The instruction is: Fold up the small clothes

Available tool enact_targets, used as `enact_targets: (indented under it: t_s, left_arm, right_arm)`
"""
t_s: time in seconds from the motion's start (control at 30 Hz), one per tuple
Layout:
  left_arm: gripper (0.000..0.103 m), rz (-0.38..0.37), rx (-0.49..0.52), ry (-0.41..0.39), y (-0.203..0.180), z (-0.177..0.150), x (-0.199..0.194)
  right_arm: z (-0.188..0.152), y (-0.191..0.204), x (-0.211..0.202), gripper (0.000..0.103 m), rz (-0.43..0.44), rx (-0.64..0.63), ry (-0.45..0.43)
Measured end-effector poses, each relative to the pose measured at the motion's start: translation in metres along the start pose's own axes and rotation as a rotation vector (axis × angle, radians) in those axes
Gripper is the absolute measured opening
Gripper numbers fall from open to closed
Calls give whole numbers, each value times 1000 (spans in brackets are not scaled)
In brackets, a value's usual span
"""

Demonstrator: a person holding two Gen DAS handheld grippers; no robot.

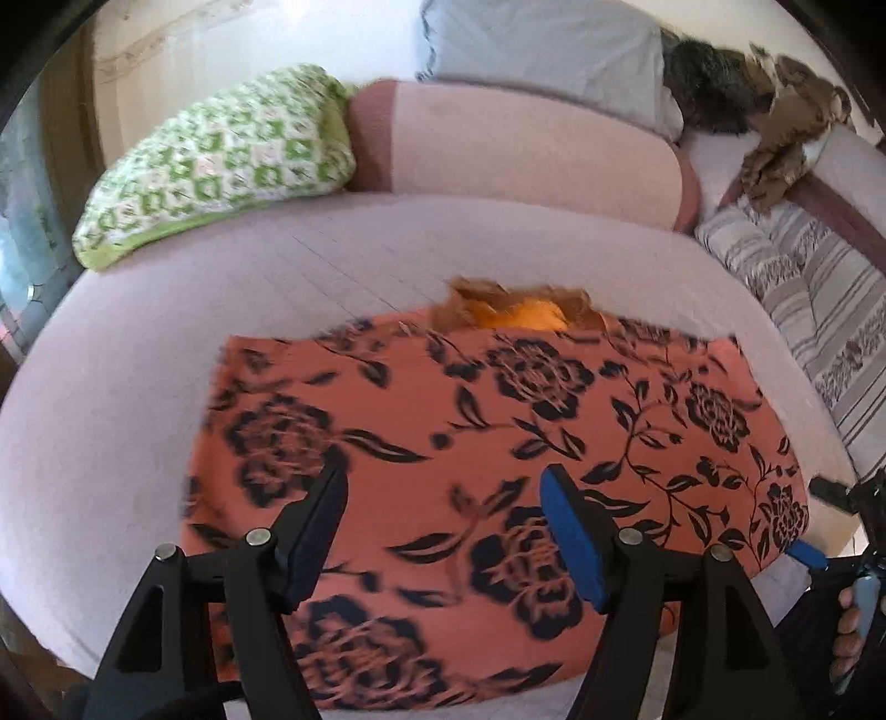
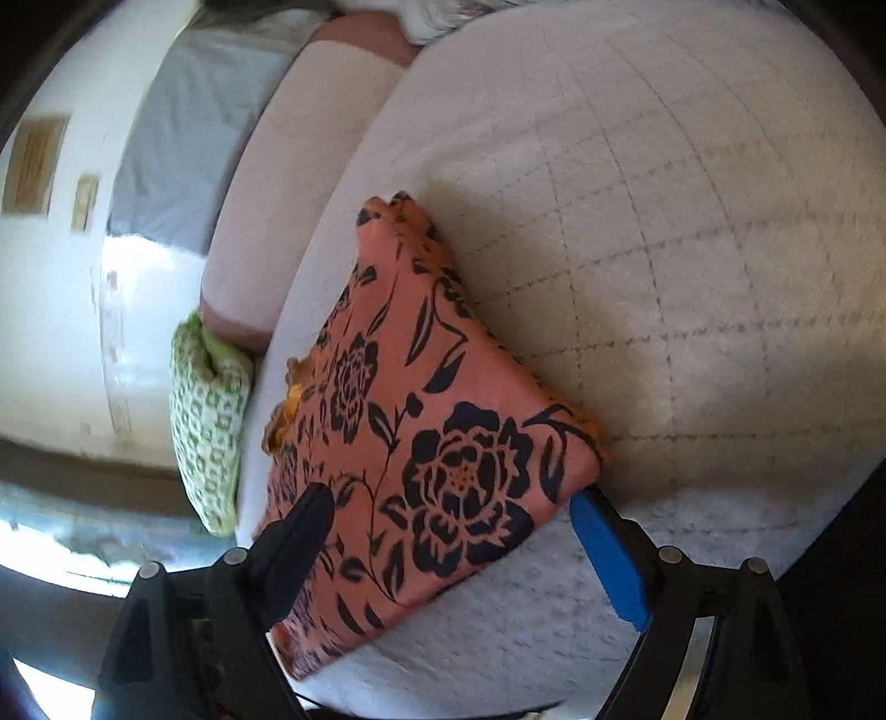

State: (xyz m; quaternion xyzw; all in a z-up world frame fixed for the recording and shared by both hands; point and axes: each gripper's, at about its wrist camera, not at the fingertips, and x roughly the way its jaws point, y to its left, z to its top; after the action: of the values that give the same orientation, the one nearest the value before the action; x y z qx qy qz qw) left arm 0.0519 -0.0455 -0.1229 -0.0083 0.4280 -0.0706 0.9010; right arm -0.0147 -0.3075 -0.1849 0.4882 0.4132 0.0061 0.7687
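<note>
An orange garment with black flower print (image 1: 498, 443) lies folded into a flat rectangle on the white quilted bed (image 1: 138, 387); a bit of its orange inside shows at the far edge. My left gripper (image 1: 443, 482) is open and empty, held above the garment's near half. The garment also shows in the right wrist view (image 2: 443, 432), as a slanted rectangle. My right gripper (image 2: 451, 501) is open and empty, held over the garment's near corner. The right gripper's blue pad and the person's hand show at the garment's right corner in the left wrist view (image 1: 814, 554).
A green-and-white patterned pillow (image 1: 221, 166) and a pink bolster (image 1: 526, 149) lie at the head of the bed, a grey pillow (image 1: 542, 50) behind them. A striped cushion (image 1: 819, 310) and brown clothes (image 1: 786, 138) lie at the right.
</note>
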Motion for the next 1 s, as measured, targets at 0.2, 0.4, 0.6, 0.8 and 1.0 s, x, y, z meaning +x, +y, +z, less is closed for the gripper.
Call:
enact_targets:
  t_s: [0.2, 0.4, 0.6, 0.8, 1.0]
  left_arm:
    - [73, -16, 25, 36, -22, 2, 26]
    - [73, 23, 84, 98, -33, -6, 58]
    - [73, -10, 43, -20, -32, 3, 28]
    - [78, 60, 169, 12, -43, -18, 59]
    - [75, -28, 86, 47, -25, -9, 53]
  right_arm:
    - [6, 9, 0, 90, 10, 16, -63]
    - [12, 9, 5, 89, -9, 23, -76]
    - [14, 26, 2, 62, -88, -80, -76]
    - [21, 23, 14, 64, -99, -85, -76]
    - [10, 108, 10, 16, -101, -364, -86]
